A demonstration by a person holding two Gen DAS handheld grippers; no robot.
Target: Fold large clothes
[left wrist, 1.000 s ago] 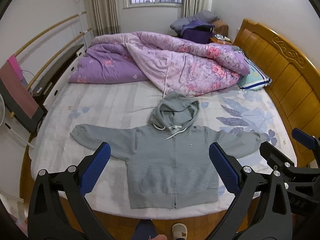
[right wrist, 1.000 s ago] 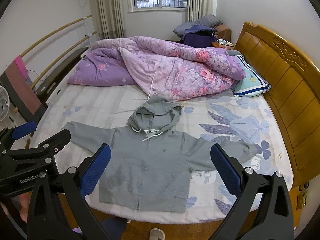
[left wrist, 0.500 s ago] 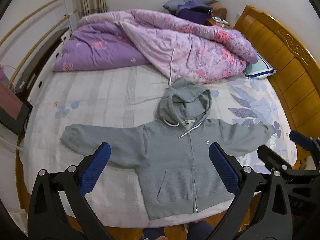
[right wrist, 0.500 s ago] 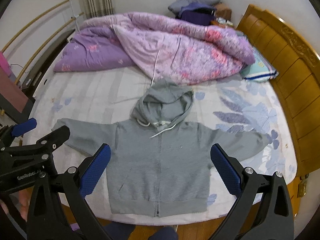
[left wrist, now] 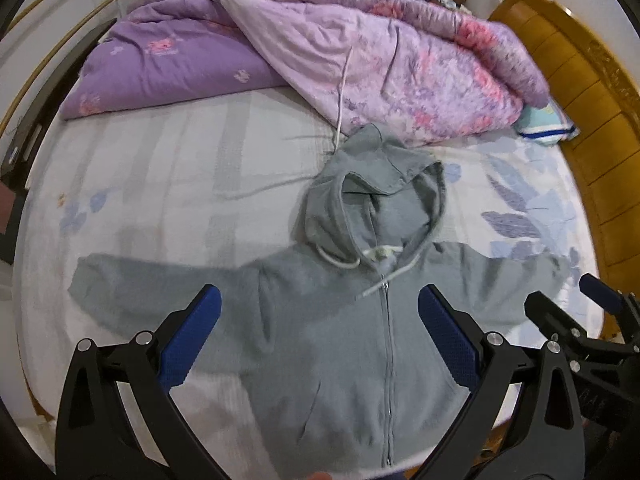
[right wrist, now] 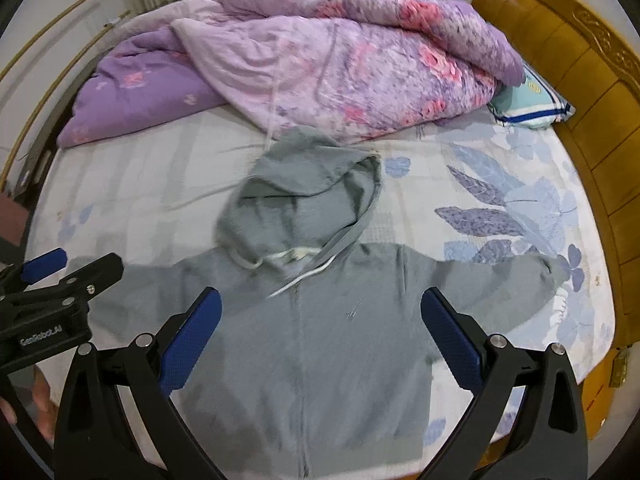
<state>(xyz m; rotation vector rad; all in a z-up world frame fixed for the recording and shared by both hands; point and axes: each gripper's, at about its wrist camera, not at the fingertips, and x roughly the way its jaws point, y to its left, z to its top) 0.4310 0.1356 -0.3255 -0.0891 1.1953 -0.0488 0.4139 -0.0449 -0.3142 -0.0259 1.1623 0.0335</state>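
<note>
A grey zip hoodie (left wrist: 340,340) lies flat and face up on the bed, sleeves spread to both sides, hood toward the quilt; it also shows in the right wrist view (right wrist: 320,332). My left gripper (left wrist: 318,320) is open and empty, held above the hoodie's chest. My right gripper (right wrist: 320,324) is open and empty, above the chest as well. The right gripper also shows at the right edge of the left wrist view (left wrist: 568,308). The left gripper shows at the left edge of the right wrist view (right wrist: 68,268).
A crumpled pink and purple quilt (left wrist: 360,52) fills the far half of the bed. A wooden headboard (right wrist: 580,60) runs along the right, with a striped pillow (right wrist: 528,100) beside it. The white floral sheet (left wrist: 152,184) lies bare left of the hood.
Both grippers have moved forward and lower over the bed, so the hoodie fills more of each view. Both stay open. The hoodie has not moved.
</note>
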